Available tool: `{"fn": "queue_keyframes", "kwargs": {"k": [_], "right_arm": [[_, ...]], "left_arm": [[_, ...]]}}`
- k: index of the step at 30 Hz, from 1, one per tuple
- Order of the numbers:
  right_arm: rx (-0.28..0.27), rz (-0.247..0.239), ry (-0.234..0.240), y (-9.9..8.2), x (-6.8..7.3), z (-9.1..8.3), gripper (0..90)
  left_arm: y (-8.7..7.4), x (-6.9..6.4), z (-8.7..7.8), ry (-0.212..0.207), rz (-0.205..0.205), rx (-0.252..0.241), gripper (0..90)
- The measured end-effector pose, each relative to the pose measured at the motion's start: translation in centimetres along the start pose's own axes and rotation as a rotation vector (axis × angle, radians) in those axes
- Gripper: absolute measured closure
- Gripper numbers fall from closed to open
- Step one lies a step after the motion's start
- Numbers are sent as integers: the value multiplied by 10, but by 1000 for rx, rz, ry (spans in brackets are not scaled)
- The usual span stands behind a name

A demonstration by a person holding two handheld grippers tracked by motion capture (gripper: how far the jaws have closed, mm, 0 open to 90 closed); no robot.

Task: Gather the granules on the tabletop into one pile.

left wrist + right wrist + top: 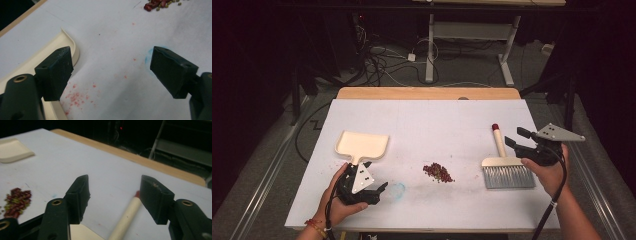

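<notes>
Closing your right hand-held gripper [518, 138], jaws apart over the brush handle [499, 142], off-centre could tip its bristles into the bean pile [438, 172] mid-counter [427, 120], while your left hand-held gripper [373, 191] waits agape beside the dustpan [362, 145].

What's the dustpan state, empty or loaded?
Empty. The dustpan tray is bare cream; the beans sit in a pile on the table, apart from it.

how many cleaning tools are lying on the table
2: a cream dustpan at the left, by the left gripper, and a hand brush at the right, beside the right gripper.
</notes>
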State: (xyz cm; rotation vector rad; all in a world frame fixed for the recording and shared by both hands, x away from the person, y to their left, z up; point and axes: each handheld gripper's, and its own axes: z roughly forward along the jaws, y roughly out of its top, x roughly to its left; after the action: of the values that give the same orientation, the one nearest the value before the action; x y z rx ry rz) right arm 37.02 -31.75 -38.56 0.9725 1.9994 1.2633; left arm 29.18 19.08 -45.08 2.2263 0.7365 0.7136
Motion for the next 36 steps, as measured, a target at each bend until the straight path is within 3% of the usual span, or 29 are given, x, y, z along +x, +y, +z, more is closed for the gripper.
{"fn": "queue_keyframes", "kwargs": {"k": [3,7,10,13,21,23,28,36], "right_arm": [[-52,-9,-8,0,15,-10,356],[-71,-28,3,-7,35,-17,281],[-73,-45,-6,-17,50,-20,242],[-99,-25,9,-32,59,-24,221],[-51,-161,-59,-47,81,-31,177],[-45,-187,-74,-47,84,-30,177],[-37,-192,-66,-48,86,-25,177],[-70,-189,-73,-44,85,-31,177]], "left_arm": [[1,0,-1,9,1,-18,175],[2,-2,-3,21,6,-35,174],[1,-3,-4,25,12,-38,172],[0,-5,-5,28,26,-41,172],[-5,-2,-7,21,27,-39,172],[-4,-1,-7,20,23,-46,172],[-4,0,-6,22,20,-44,172],[-3,-4,-5,28,35,-35,172]]}}
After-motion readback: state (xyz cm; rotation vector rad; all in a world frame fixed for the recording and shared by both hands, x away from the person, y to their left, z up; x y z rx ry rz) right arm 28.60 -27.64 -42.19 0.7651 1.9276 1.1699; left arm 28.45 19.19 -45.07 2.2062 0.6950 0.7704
